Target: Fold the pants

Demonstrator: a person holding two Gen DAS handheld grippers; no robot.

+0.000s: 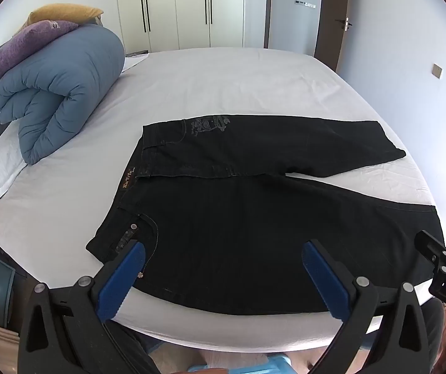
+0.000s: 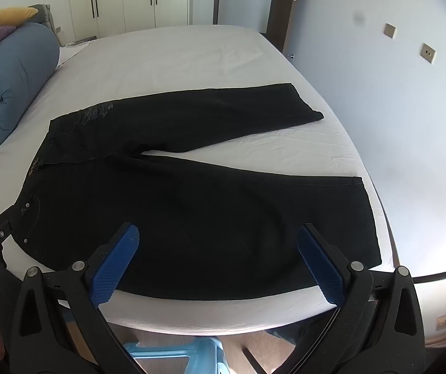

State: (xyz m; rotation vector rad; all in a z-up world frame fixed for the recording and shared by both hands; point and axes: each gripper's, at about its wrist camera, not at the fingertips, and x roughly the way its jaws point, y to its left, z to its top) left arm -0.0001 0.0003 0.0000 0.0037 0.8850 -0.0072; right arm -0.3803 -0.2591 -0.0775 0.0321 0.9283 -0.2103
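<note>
Black pants [image 1: 254,218] lie spread flat on the white bed [image 1: 223,78], waistband toward the rolled blue duvet [image 1: 57,93], both legs splayed apart toward the wall. Left tongs [image 1: 223,268] hang over the waist end near the bed's edge, jaws wide and empty. Right tongs [image 2: 218,258] hang over the near leg, likewise wide, gripping nothing.
</note>
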